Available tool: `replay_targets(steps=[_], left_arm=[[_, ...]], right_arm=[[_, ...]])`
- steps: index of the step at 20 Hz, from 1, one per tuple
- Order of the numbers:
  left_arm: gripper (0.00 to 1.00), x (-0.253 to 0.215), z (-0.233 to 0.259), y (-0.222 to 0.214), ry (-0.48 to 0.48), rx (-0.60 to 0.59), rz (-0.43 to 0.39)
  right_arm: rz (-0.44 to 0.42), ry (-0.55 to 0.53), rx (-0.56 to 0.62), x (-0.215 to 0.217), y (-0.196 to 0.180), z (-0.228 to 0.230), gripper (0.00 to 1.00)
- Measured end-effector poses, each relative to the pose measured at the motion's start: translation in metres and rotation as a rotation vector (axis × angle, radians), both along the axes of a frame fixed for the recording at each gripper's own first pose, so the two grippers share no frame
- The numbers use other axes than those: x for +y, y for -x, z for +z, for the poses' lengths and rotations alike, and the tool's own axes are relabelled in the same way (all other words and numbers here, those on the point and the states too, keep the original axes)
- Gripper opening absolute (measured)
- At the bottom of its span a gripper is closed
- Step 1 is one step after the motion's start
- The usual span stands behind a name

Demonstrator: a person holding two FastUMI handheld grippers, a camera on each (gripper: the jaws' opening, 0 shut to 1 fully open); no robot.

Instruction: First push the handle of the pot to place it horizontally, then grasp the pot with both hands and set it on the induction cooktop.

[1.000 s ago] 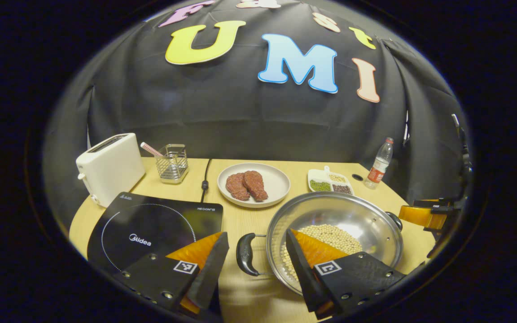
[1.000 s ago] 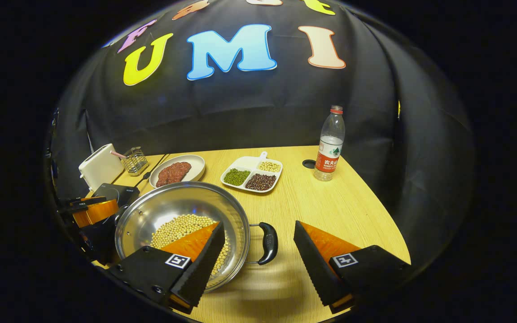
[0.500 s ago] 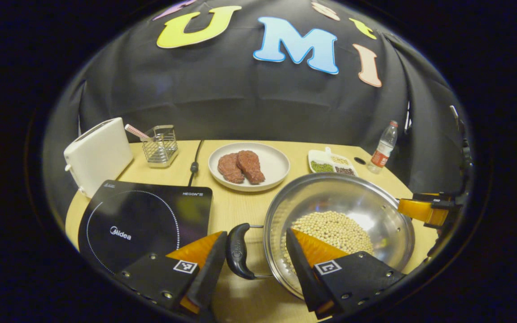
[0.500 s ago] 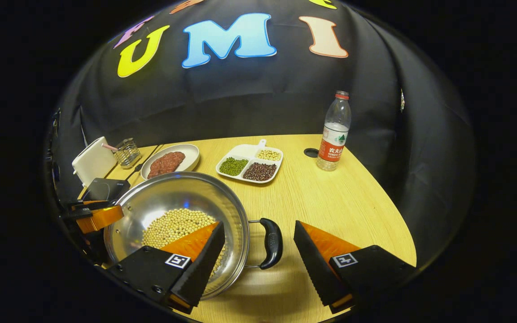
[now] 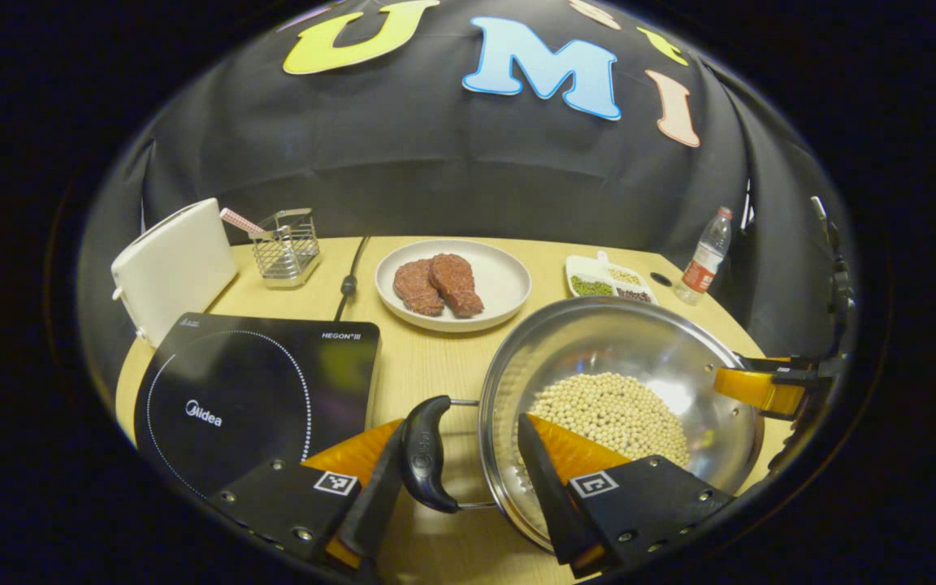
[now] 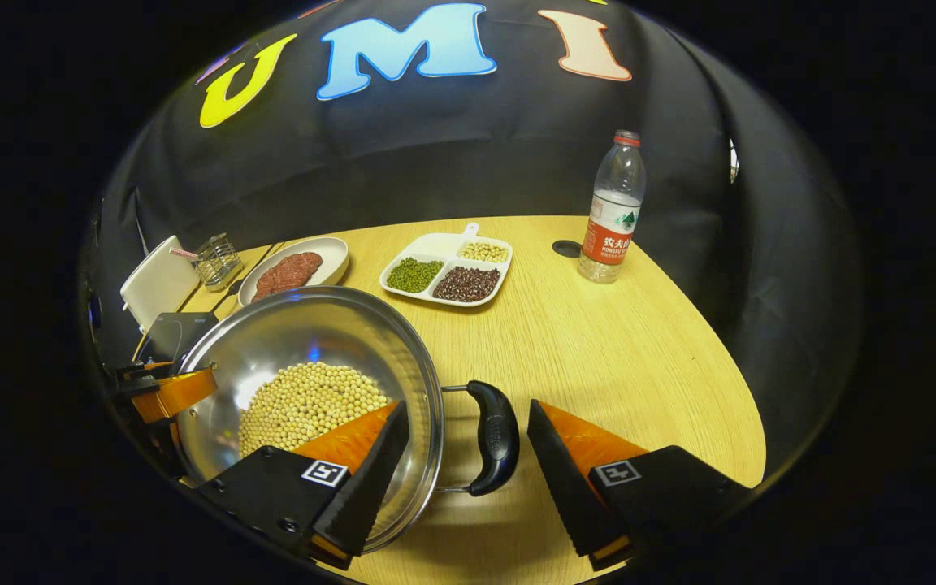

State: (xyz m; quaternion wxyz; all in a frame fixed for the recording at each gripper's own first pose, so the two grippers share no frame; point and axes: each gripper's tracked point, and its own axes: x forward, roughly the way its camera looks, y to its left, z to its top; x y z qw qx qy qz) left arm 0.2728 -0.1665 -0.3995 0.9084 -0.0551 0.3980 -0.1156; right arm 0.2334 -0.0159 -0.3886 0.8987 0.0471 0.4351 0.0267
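Pot [image 5: 622, 390] sits on the table [image 6: 598, 366], right of the induction cooktop [image 5: 257, 390], not on it yet; soybeans [image 5: 610, 410] loose in the bottom. Left gripper [image 5: 456, 479] straddles the pot's left handle [image 5: 423, 455], jaws apart; one finger looks right against the handle's outer side, the other hangs over the rim inside the pot, no squeeze visible. Right gripper [image 6: 464, 479] is spread wide around the right handle [image 6: 494, 439], one finger over the rim [image 6: 427, 422] above the beans, the other outside on the table side, gap both sides of the handle. So both claws bracket the handles, neither clamped. Judgement: about to close for the two-handed lift. Risks: handles are smooth, curved loops, so an off-centre pinch could let one slip and tip the pot, spilling beans. Inner fingers closing could catch the steel rim instead of the handle. An uneven lift would slide the beans to one side. On the way to the cooktop, the plate [image 5: 500, 284] with meat [image 5: 439, 286] and the power cord [image 5: 348, 284] lie near the path; a low carry could clip the cooktop edge.
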Motion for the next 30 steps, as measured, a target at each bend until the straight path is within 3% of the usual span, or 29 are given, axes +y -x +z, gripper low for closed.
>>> replay_targets(steps=[2,3,4,5,8,10,13,15,16,17,20,21,24,28,30], left_arm=[[0.79,0.000,0.000,0.001,0.000,0.007,0.004],[0.79,0.001,-0.002,0.001,-0.001,0.008,0.009],[0.78,0.002,-0.002,0.002,0.001,0.009,0.011],[0.79,0.002,-0.001,0.001,0.001,0.008,0.015],[0.78,0.009,-0.001,0.000,-0.023,0.001,0.029],[0.62,0.010,-0.002,-0.001,-0.009,0.004,0.040],[0.64,0.010,-0.002,0.001,-0.029,0.008,0.033],[0.56,0.010,-0.001,0.000,-0.038,0.015,0.027],[0.57,0.010,-0.001,-0.001,-0.040,0.020,0.023],[0.57,0.009,-0.001,-0.003,-0.041,0.017,0.026],[0.55,0.009,-0.001,-0.001,-0.034,0.024,0.026],[0.55,0.010,0.000,0.000,-0.031,0.022,0.029],[0.55,0.015,0.016,0.002,-0.030,-0.003,0.026],[0.55,0.027,0.041,0.003,-0.026,-0.031,0.026],[0.52,0.037,0.052,0.003,-0.022,-0.048,0.033]], right_arm=[[-0.005,-0.003,0.001,0.000,0.000,0.000,0.88],[-0.005,-0.005,0.003,0.000,0.000,-0.001,0.80],[-0.003,-0.008,0.005,0.000,0.000,-0.002,0.79],[-0.003,-0.010,0.006,0.001,0.000,-0.002,0.70],[-0.005,-0.010,0.005,0.001,0.003,0.002,0.68],[-0.006,-0.015,0.009,0.001,0.001,-0.002,0.64],[-0.002,-0.018,0.011,0.003,0.002,-0.001,0.64],[0.003,-0.013,0.017,0.003,0.003,-0.002,0.54],[-0.014,-0.014,0.018,0.004,0.004,0.002,0.54],[-0.013,-0.005,0.015,0.005,0.004,0.001,0.48],[-0.015,0.012,0.015,0.005,0.009,0.007,0.51],[-0.014,0.013,0.011,0.005,0.010,0.011,0.48],[-0.021,0.012,-0.002,0.007,0.013,0.026,0.51],[-0.027,0.004,-0.016,0.016,0.017,0.048,0.47],[-0.020,0.006,-0.036,0.023,0.019,0.060,0.51]])
